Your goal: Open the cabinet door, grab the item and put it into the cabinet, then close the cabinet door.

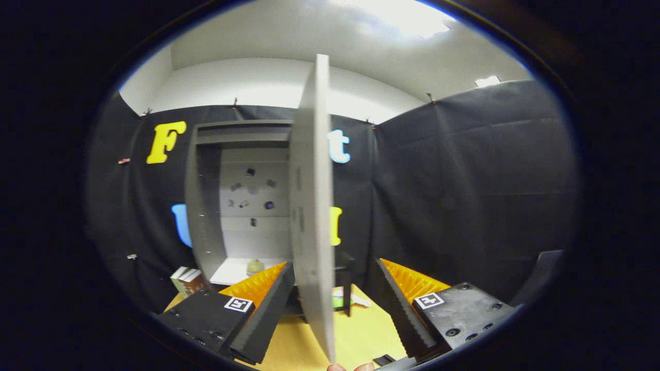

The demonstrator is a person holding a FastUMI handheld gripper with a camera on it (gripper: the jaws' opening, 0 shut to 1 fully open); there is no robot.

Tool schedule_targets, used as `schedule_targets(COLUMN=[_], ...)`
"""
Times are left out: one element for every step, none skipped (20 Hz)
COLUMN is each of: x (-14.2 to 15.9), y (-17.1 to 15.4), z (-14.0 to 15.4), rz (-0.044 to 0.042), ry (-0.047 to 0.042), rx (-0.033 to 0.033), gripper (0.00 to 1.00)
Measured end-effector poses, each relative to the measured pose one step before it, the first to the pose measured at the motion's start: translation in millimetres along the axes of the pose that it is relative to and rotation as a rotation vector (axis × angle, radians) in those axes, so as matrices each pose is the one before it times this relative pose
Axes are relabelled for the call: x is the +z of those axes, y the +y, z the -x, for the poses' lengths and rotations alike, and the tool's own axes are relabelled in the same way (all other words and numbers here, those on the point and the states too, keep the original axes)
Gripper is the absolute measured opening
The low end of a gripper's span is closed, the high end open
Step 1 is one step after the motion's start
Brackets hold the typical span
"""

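Cabinet door [311, 206]: swung open, edge-on, standing between the spread fingers of the gripper [335, 304], nearer the left finger; contact uncertain. Cabinet [206, 206]: far, on the yellow table [361, 335]. Item [254, 266]: small greenish object on the cabinet's bottom shelf. Box [185, 281]: left of cabinet.

A staged recording booth, not a lived-in home. Black cloth [464, 180] clipped up as walls fills the left and right of the frame, with plain white wall [268, 82] and a bright ceiling light [407, 15] above. At centre, a lone grey cabinet [206, 206] with its door [312, 206] open stands on a yellow table [361, 330].
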State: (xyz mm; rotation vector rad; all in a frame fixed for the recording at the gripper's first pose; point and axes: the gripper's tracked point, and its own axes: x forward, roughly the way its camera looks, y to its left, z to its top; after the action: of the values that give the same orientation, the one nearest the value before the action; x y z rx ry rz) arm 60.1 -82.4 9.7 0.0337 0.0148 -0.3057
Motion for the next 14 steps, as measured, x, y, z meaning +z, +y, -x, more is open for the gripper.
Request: schedule_targets(x=[-5.67,-6.78,-6.56,-6.72,-6.91,-9.59,-7.92,-4.32,0.45,1.58,-1.87,-0.56,-0.55,-0.72], y=[-20.19,-15.37,-15.74,-10.06,-6.78,0.37,3.43,8.91,0.5,-1.25,1.4,3.0,4.48,4.18], z=[-8.58,-10.19,-11.22,-12.71,-10.52,-7.48,-5.48,-2.36,0.22,-4.78,0.82,0.78,1.77,3.92], rz=[0.00199,0.00462,0.00233,-0.00087,0.00377,0.00205,0.00014,-0.01239,-0.00264,-0.00552,-0.00746,-0.01013,0.00099,0.00783], ry=[0.00523,0.00323,0.01178,0.00767,0.01329,0.02616,0.02814,0.01946,-0.00301,-0.0098,0.00606,0.00508,0.00855,0.00277], rx=[-0.0406,-0.03525,-0.0359,-0.01875,-0.01398,0.00651,0.0098,0.02737,-0.01202,0.00214,0.00628,0.00801,0.007,0.00557], gripper=[0.98,0.98,0.99,0.99,0.98,0.98,0.98,0.98,0.98,0.96,0.96,0.96,0.96,0.97])
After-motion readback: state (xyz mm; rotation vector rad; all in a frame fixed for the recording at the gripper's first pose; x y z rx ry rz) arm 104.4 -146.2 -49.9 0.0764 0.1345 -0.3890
